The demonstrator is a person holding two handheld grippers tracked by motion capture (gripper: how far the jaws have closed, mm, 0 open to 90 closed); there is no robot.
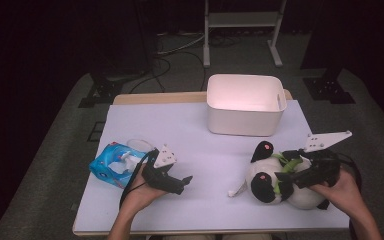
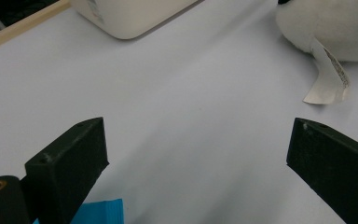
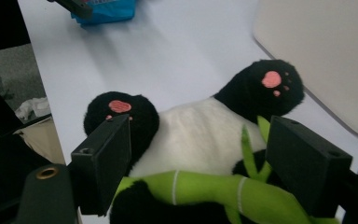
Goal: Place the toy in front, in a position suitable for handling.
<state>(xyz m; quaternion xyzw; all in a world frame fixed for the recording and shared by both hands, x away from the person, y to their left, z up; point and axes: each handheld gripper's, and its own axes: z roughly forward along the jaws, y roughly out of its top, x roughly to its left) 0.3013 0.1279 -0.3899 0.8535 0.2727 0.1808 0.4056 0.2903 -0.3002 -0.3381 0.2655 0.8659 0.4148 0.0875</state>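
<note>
We hold the right tool [image 1: 286, 176] open around the panda toy [image 1: 272, 180], the left tool [image 1: 186, 181] open and empty, and the white bin [image 1: 245, 105] at upper centre has nothing inside yet.

I see the panda toy [image 3: 200, 135] is soft plush, with a smooth green cloth bamboo [image 3: 205, 191]. At my eleven o'clock, the tissue pack [image 1: 111, 164] looks like glossy plastic. My gripper jaws are matt black plastic.

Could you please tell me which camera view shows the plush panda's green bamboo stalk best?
The right gripper view: the bamboo stalk lies close and sharp across the plush panda. The high view shows small green bits; the left gripper view catches the panda's white edge.
</note>
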